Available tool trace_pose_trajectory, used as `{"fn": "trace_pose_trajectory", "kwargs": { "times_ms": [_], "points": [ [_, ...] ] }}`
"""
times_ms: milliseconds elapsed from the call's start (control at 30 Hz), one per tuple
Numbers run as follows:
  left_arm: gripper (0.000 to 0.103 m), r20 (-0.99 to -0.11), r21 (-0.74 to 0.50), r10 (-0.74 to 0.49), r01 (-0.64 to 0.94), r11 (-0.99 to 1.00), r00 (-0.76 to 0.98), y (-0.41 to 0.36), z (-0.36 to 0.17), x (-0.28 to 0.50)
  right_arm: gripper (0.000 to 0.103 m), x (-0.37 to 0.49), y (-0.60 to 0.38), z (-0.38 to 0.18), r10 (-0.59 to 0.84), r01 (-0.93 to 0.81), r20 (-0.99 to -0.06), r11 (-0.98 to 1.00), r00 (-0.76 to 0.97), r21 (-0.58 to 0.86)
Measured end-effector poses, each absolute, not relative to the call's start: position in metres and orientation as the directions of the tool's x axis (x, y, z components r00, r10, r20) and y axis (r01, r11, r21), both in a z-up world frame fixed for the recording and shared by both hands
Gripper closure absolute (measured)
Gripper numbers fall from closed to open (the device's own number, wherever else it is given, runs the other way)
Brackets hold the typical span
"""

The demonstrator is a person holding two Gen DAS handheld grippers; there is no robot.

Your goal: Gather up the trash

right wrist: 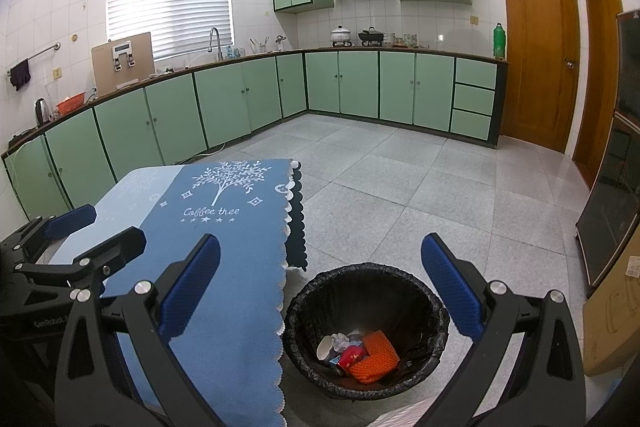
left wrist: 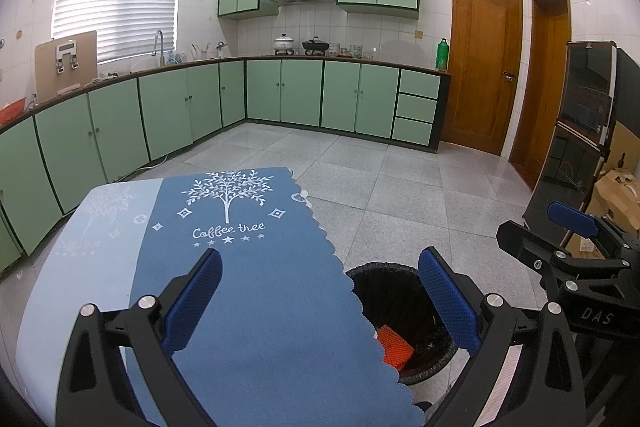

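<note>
Lying flat in bin, orange sponge

the left gripper is held level and pointing forward, its two blue-padded fingers spread wide apart with nothing between them. the right gripper sits just beside it on the right, at about the same height, its blue pads likewise splayed wide and empty. each gripper shows at the edge of the other's wrist view, both facing the same way.
</note>
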State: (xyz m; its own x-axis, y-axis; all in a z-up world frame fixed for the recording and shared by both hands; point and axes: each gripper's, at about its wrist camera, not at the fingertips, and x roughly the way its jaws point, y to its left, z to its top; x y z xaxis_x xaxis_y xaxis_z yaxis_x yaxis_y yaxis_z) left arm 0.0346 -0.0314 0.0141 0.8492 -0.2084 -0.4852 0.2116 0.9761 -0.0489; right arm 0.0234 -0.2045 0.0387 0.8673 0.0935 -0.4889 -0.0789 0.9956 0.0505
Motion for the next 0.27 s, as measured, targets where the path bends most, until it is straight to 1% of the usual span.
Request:
{"fn": "trace_pose_trajectory", "kwargs": {
  "times_ms": [267],
  "points": [
    [0.006, -0.49, -0.047, -0.202, 0.205, 0.978, 0.848, -0.0343, 0.0126, 0.0353, 0.005, 0.0244, -0.2026, 0.0348, 0.096, -0.08, -0.493, 0.995, 0.865, 0.053]
  ]
}}
